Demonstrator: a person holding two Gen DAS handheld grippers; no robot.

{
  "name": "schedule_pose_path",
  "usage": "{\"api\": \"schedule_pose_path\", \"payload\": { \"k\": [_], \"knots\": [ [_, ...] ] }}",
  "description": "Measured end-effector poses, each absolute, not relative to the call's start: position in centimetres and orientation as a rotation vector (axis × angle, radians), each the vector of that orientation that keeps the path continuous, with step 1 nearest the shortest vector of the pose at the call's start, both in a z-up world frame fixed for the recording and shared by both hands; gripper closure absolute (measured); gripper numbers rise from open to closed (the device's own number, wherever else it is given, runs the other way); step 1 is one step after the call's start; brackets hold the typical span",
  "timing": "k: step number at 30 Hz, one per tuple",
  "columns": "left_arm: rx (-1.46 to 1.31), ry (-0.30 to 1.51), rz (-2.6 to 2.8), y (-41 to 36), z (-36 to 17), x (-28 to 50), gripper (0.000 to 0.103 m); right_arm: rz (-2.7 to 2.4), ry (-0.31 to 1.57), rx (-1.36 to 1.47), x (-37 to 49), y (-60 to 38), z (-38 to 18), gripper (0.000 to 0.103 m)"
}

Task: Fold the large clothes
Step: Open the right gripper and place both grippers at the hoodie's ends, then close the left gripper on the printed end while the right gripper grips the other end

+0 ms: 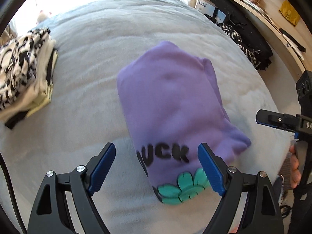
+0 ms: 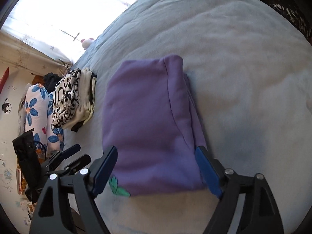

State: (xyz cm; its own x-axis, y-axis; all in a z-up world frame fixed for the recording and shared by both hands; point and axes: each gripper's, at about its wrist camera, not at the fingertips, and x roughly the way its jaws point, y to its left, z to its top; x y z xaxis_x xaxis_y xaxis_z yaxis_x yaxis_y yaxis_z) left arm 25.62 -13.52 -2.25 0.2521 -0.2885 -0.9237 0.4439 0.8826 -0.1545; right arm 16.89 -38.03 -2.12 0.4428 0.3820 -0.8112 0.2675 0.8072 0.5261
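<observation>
With the folded purple sweatshirt (image 2: 152,120) lying mid-bed (image 2: 243,68), the left gripper (image 1: 156,167) and right gripper (image 2: 158,171), both spread wide and empty, should lift clear without snagging its near edge.

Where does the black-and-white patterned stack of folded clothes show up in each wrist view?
Left wrist view: the patterned stack lies at the far left edge, on the grey bedspread, left of the folded purple sweatshirt.
Right wrist view: the patterned stack sits left of centre, near the bed's edge, again left of the purple sweatshirt.
Shared landmark: the purple sweatshirt, with its green flower print at the near end.
</observation>
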Motion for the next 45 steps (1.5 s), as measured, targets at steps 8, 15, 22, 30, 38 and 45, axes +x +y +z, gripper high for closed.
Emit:
{"api": "schedule_pose_path", "payload": {
  "k": [8, 15, 22, 30, 38, 45],
  "knots": [
    [0.072, 1.306, -0.581, -13.0, -3.5, 25.1, 0.016, 0.089, 1.193, 0.513, 16.1, -37.0, -2.1, 0.008],
    [-0.022, 1.371, -0.605, -12.8, -6.4, 26.8, 0.014, 0.133, 1.216, 0.536, 17.6, -38.1, -4.8, 0.008],
    [-0.02, 1.375, -0.595, -13.7, -8.8, 27.8, 0.014, 0.214, 1.247, 0.582, 19.4, -38.8, -8.0, 0.008],
    [-0.07, 1.378, -0.62, -14.4, -10.6, 28.7, 0.003, 0.272, 1.248, 0.624, 20.7, -39.4, -10.3, 0.008],
    [-0.112, 1.367, -0.646, -14.8, -12.3, 29.4, 0.0, 0.32, 1.25, 0.695, 22.1, -40.1, -12.8, 0.008],
    [-0.13, 1.338, -0.69, -14.6, -13.0, 30.0, 0.0, 0.422, 1.254, 0.722, 23.1, -39.4, -14.6, 0.008]
  ]
}}
